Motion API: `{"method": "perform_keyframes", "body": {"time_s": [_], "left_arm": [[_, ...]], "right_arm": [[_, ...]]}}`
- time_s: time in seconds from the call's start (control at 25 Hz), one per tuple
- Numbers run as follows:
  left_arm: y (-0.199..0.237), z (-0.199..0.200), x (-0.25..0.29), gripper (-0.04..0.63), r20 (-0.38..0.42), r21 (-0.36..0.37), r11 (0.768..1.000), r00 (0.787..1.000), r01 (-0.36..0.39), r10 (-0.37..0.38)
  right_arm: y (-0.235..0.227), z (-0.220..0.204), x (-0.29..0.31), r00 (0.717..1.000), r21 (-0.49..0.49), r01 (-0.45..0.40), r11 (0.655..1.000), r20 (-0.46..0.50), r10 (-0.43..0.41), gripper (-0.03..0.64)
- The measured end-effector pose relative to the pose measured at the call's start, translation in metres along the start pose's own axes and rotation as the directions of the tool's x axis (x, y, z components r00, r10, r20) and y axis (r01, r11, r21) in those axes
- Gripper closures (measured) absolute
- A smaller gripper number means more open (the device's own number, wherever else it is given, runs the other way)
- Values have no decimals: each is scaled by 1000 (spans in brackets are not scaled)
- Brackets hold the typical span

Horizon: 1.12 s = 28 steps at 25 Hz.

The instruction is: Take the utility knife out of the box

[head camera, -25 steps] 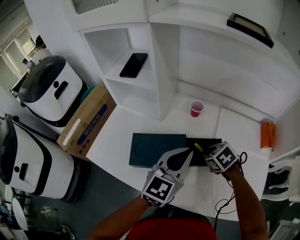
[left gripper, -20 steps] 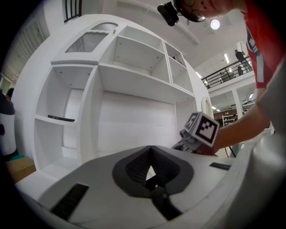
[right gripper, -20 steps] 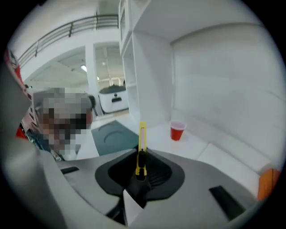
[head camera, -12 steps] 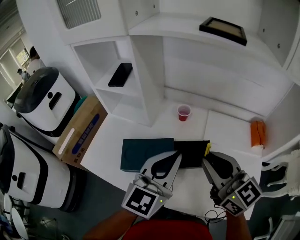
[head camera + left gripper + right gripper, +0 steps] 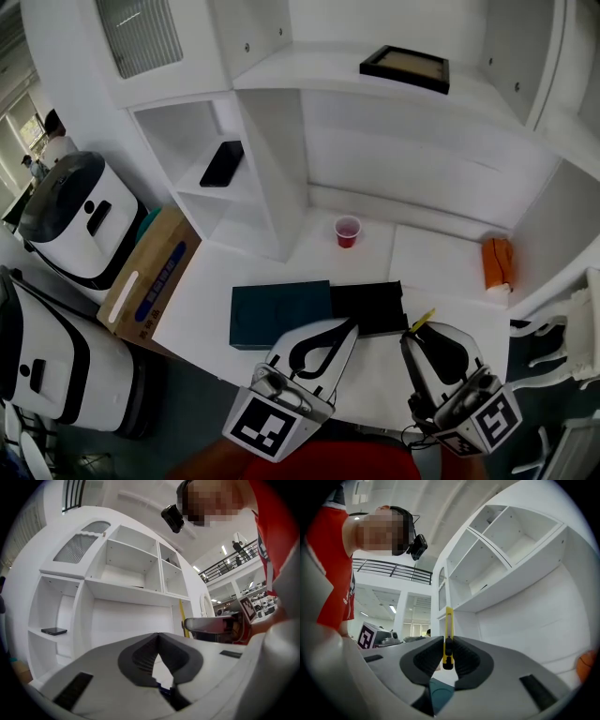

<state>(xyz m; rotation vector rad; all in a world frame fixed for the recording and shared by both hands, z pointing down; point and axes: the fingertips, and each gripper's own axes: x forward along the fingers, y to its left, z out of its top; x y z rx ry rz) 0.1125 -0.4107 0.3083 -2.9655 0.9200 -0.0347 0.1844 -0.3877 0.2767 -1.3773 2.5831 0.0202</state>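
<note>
hidden | utility knife (image 5: 423, 320) body | inside right gripper (image 5: 416, 334) (yellow tip shows)

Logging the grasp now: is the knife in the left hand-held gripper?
No, the left hand-held gripper is shut on nothing, and the yellow knife is pinched in the right hand-held gripper.

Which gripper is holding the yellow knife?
The right gripper: the knife stands pinched between its jaws, while the left gripper is closed on nothing.
</note>
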Motion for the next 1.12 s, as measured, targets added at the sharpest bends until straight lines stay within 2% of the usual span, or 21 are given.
{"method": "perform_keyframes", "body": {"time_s": [0.56, 1.12], "left_arm": [[0, 4, -1, 558, 21, -14, 1000, 1000, -4, 5], [-1, 3, -8, 558, 24, -27, 1000, 1000, -10, 11]], "right_arm": [[5, -14, 12, 998, -10, -7, 1000, -55, 6, 538], [11, -11, 6, 998, -12, -7, 1000, -56, 6, 538]]}}
